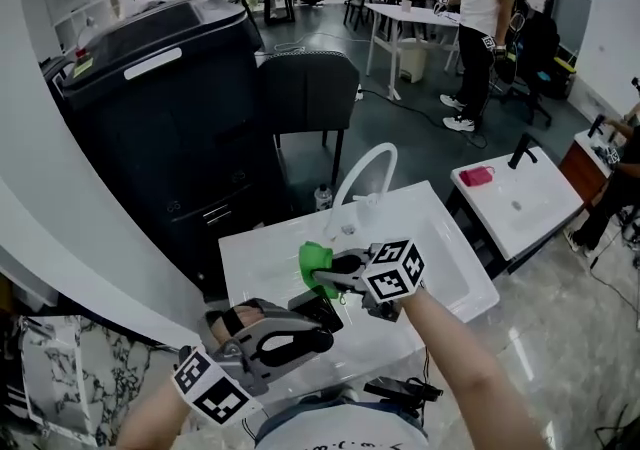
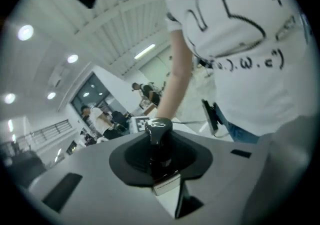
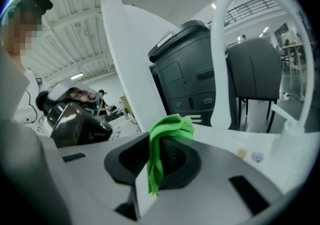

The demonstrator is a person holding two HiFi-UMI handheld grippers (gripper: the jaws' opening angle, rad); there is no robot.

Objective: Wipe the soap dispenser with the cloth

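Green and soft, the little bunched-up cloth [image 3: 170, 129] sits pinched between the jaws of the right gripper [image 3: 162, 161]. The jaws are nearly together on it, and one end hangs down.

The left gripper [image 2: 161, 169] has its jaws partly closed around the black shiny soap dispenser [image 2: 158, 131], low on its body. The round pump top sticks up above them. The dispenser is held up in the air over the near edge of the white sink top [image 1: 450, 268], in front of the white curved tap [image 1: 362, 170].

In the right gripper view the dispenser is off to the left of the cloth. They look close but not touching.

I think the job now is to bring the cloth over to the dispenser. To do it well:
- Hold the dispenser tight so it does not slip or spin.
- Push the fat part of the cloth against it, not the hard jaws.
- Rub up and down, then turn the dispenser to reach the other sides.
- Go gently near the pump top, or soap may squirt out.
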